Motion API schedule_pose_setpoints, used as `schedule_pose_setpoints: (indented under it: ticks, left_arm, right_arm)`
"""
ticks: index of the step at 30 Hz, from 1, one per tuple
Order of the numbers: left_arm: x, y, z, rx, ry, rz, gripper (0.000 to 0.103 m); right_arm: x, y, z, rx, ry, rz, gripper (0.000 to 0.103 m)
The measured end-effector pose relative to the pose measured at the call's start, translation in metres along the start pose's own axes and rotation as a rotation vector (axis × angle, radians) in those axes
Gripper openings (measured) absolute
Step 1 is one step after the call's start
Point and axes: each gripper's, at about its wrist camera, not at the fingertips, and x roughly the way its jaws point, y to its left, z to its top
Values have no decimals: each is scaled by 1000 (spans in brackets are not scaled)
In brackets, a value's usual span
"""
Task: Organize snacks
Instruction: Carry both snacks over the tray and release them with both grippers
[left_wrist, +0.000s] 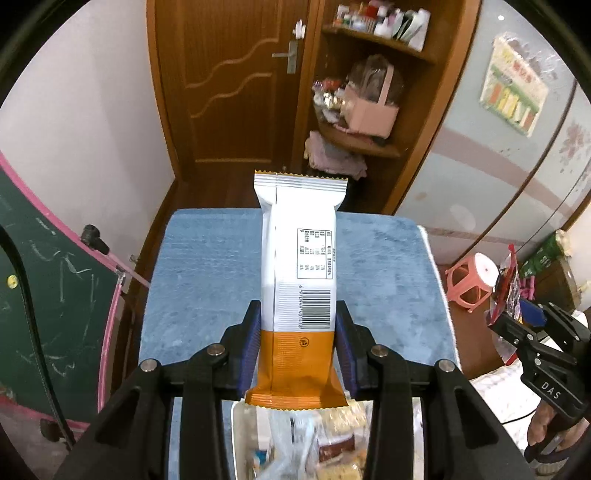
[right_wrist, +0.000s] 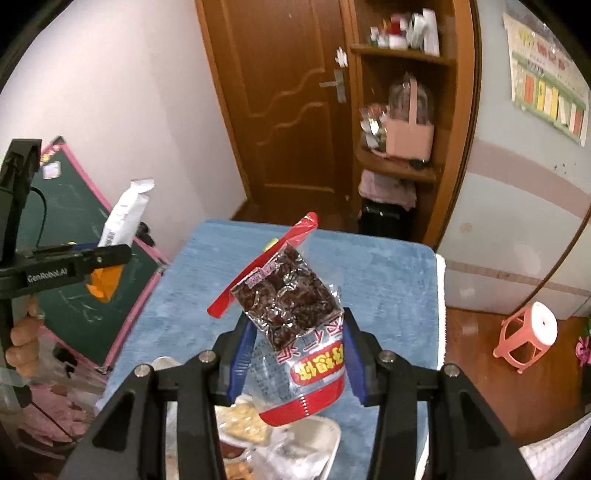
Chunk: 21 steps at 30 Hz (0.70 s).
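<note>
My left gripper (left_wrist: 298, 325) is shut on a white and orange snack bar packet (left_wrist: 299, 266), held lengthwise above the blue cloth-covered table (left_wrist: 207, 266). My right gripper (right_wrist: 295, 332) is shut on a clear bag with red trim holding dark dried fruit (right_wrist: 291, 310), also lifted above the table (right_wrist: 388, 280). Each gripper shows in the other's view: the right one with its bag at the far right (left_wrist: 524, 321), the left one with its bar at the far left (right_wrist: 107, 254). A white container of mixed snacks (left_wrist: 314, 443) sits below the left gripper, and shows below the right one (right_wrist: 295, 443).
A green chalkboard with pink frame (left_wrist: 55, 295) stands left of the table. A pink plastic stool (right_wrist: 528, 339) is on the wooden floor at the right. A wooden door (left_wrist: 236, 85) and corner shelves with a pink basket (left_wrist: 373, 110) are behind the table.
</note>
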Motion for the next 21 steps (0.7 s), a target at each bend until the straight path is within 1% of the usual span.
schedule_pose_setpoints:
  ticks: [1, 5, 9, 13, 16, 21]
  left_arm:
    - [-9, -1, -5, 1, -9, -4, 36]
    - [-50, -6, -30, 19, -44, 2, 36]
    - [-69, -12, -57, 29, -53, 0, 37]
    - [-71, -18, -85, 36, -43, 0, 37]
    - [-68, -25, -111, 52, -32, 34, 37]
    - [-50, -30, -149, 47, 26, 48, 37]
  right_arm:
    - [-14, 7, -4, -3, -17, 8, 45]
    - [-46, 20, -15, 10, -46, 37, 45]
    - [-68, 33, -26, 25, -61, 64, 45]
    - [-85, 48, -45, 33, -80, 67, 45]
    - [-89, 57, -60, 35, -83, 51, 45]
    - [-79, 64, -86, 58, -31, 41, 45]
